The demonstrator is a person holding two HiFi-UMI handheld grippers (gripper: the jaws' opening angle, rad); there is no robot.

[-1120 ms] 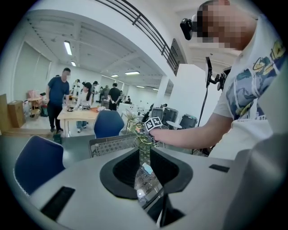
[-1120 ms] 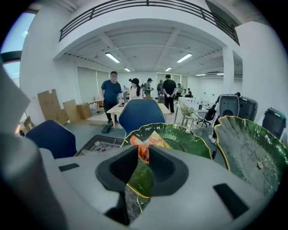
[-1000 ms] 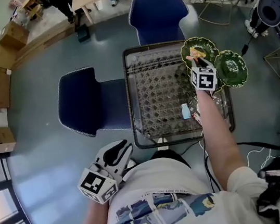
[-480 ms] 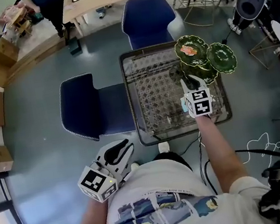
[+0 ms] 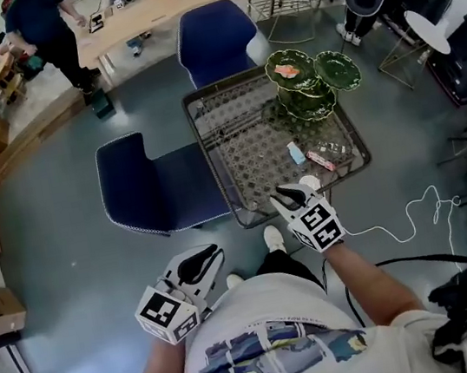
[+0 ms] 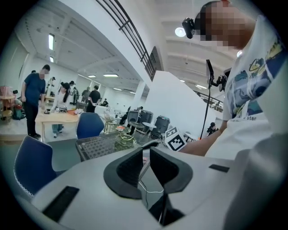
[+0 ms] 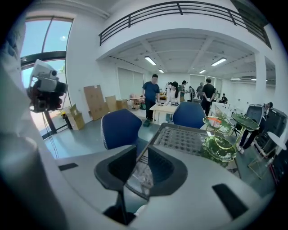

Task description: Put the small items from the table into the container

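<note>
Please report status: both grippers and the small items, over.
Left gripper by body, right gripper at table edge; both slightly open, empty. Small items on table. Nothing blocking.

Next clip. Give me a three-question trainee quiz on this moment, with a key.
1. Which claw is nearer the table?
A) left claw
B) right claw
C) both are equally near

2. True or false: one green dish holds an orange item.

3. How many blue chairs stand by the table?

Key: 1 B; 2 true; 3 two.
</note>
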